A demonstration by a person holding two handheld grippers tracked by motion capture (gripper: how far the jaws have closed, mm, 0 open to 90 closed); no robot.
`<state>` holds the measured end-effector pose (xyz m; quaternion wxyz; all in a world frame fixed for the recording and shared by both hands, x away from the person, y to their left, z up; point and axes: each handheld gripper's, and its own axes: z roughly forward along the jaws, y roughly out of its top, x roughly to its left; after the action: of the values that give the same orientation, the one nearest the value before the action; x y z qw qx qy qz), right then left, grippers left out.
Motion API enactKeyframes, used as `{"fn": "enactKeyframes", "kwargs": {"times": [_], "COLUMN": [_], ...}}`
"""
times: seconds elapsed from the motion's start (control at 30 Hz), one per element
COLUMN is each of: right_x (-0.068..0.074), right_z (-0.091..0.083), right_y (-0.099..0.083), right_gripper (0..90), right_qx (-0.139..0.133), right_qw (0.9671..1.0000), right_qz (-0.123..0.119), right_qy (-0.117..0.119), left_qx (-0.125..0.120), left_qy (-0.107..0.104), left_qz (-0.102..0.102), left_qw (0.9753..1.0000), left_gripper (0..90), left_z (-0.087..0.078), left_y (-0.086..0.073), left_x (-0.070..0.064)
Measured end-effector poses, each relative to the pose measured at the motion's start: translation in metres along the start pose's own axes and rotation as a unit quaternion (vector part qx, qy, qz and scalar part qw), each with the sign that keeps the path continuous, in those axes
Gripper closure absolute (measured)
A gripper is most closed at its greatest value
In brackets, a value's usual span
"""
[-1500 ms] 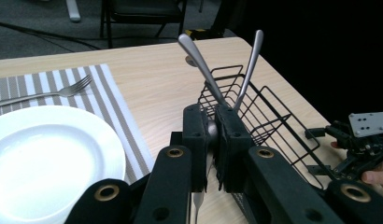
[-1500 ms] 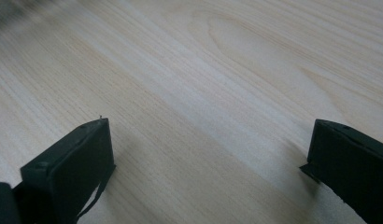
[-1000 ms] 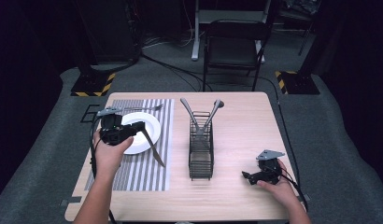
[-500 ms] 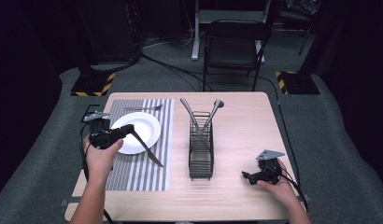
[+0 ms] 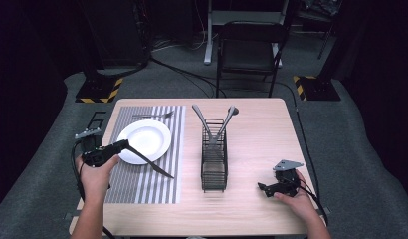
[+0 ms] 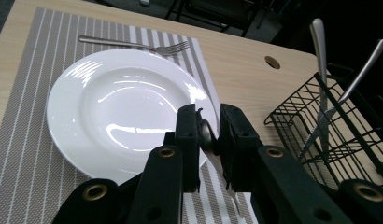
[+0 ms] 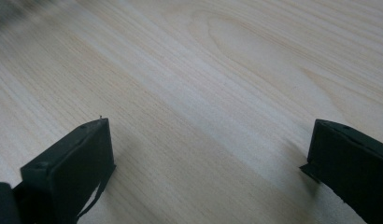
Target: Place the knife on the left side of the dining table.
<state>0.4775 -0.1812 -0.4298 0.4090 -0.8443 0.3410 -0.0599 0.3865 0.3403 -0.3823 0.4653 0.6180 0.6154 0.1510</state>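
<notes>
Nearest to us, at the front right of the wooden counter (image 5: 261,124), our right hand (image 5: 297,203) holds the right tool (image 5: 263,188) low over bare wood. In the right gripper view its two black jaws stand wide apart with nothing between them, just above the grain.

On the left, our left hand (image 5: 95,172) holds the left tool (image 6: 209,135) at the counter's left edge, beside the striped placemat (image 5: 142,184). Its jaws are pressed together on the handle of a knife (image 5: 150,162); in the high view the blade runs out from the tool toward the right and down over the placemat, past the near rim of the white plate (image 5: 145,141). In the left gripper view the knife handle sits pinched between the jaws, with the blade pointing down and away over the stripes.

The plate lies on the placemat, and just beyond it a fork (image 5: 153,115) rests across the mat's far end, tines to the right.

In the middle of the counter stands a black wire caddy (image 5: 214,164), with two utensils (image 5: 214,119) leaning out of its far end in a V.

Past the counter, a dark chair (image 5: 249,47) stands on the grey floor (image 5: 192,84), with cables trailing and yellow-black striped stand bases (image 5: 100,92) to either side.
</notes>
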Motion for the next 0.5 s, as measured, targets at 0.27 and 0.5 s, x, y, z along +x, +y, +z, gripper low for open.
{"fn": "enactKeyframes", "kwargs": {"times": [0.27, 0.5], "right_x": [0.000, 0.000], "right_z": [0.000, 0.000], "right_y": [0.000, 0.000], "right_gripper": [0.0, 0.0], "right_qx": [0.000, 0.000], "right_qw": [1.0000, 1.0000], "right_qz": [0.000, 0.000], "right_qy": [0.000, 0.003], "left_qx": [-0.005, -0.016], "left_qy": [0.011, 0.020], "left_qz": [-0.032, -0.047], "left_qw": [0.9994, 0.9986], "left_gripper": [75.6, 74.3], "left_z": [-0.001, 0.000], "left_y": [-0.014, -0.024], "left_x": [0.022, 0.034]}}
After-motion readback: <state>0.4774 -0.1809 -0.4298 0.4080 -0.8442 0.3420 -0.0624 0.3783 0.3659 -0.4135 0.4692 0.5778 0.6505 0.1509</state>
